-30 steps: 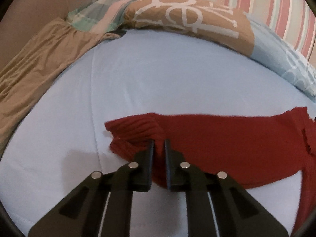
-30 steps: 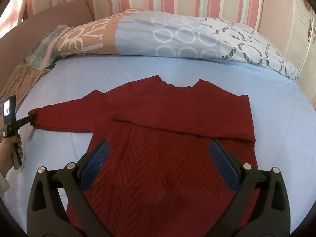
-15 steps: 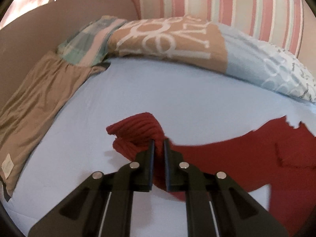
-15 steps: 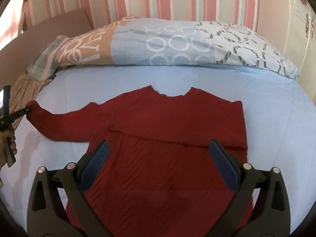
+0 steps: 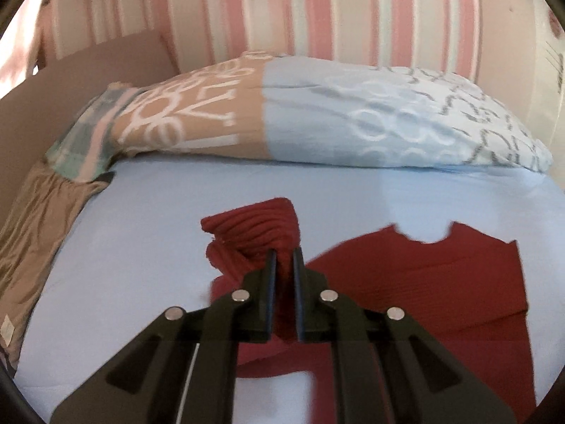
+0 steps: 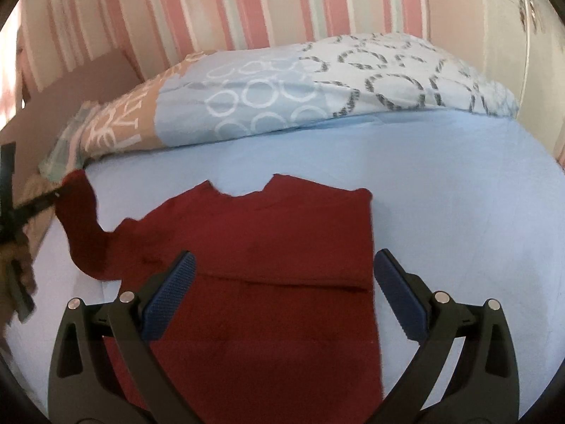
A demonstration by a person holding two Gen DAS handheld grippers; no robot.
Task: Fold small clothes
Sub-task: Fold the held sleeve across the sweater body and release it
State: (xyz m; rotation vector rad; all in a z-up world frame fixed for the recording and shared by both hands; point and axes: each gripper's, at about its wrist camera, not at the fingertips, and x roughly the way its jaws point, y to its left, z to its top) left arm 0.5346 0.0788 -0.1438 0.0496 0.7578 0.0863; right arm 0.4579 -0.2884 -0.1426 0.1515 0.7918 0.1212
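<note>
A dark red knit sweater [image 6: 268, 282] lies face down on the light blue bed sheet [image 6: 459, 183], its right sleeve folded across the back. My left gripper [image 5: 283, 258] is shut on the cuff of the left sleeve [image 5: 257, 226] and holds it lifted off the sheet. In the right wrist view the raised sleeve [image 6: 84, 226] hangs from the left gripper [image 6: 53, 199] at the far left. My right gripper [image 6: 282, 268] is open and empty, hovering over the sweater's body.
A patterned duvet [image 6: 317, 84] is bunched along the head of the bed. A brown cloth [image 5: 31, 233] lies on the left edge beside a brown headboard panel [image 5: 70, 70]. A striped wall [image 5: 317, 10] stands behind.
My left gripper has lifted the sleeve cuff off the sheet and carried it right, toward the sweater's body. The right gripper stays open and has moved a little forward.
</note>
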